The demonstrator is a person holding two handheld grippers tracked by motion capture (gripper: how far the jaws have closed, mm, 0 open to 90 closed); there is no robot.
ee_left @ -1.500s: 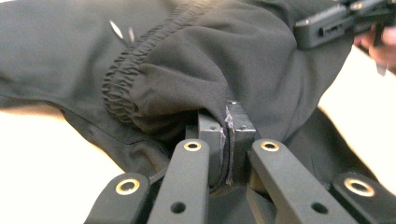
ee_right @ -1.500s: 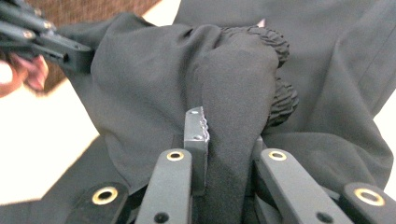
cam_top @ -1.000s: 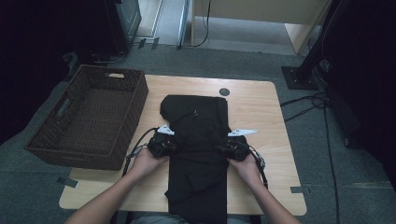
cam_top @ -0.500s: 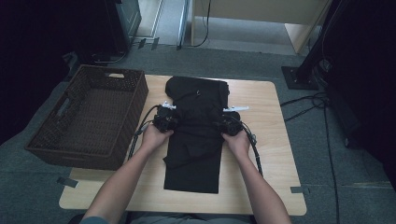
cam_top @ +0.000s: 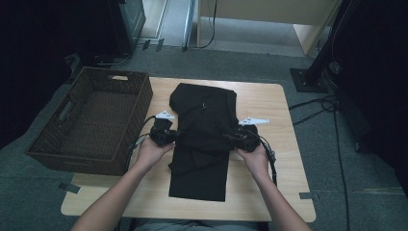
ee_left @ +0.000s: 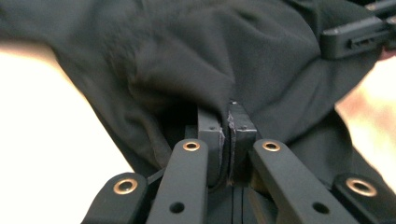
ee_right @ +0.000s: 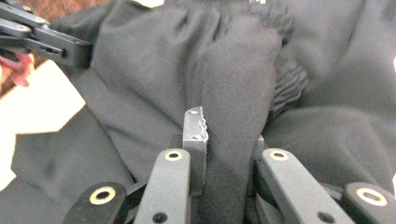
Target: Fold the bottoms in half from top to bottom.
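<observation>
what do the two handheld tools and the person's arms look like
Both are black: the left tool and right tool each carry a white pointed plate on top and trail a dark cable. Close up, the jaws hang on black link bars with brass-coloured rivets. The forearms are bare, no sleeves showing.

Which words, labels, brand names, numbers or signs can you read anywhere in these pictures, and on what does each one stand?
None can be read: the black garment, the wicker basket, the wooden table, the left gripper and the right gripper carry no legible text. A small pale spot near the garment's top is too small to tell.
</observation>
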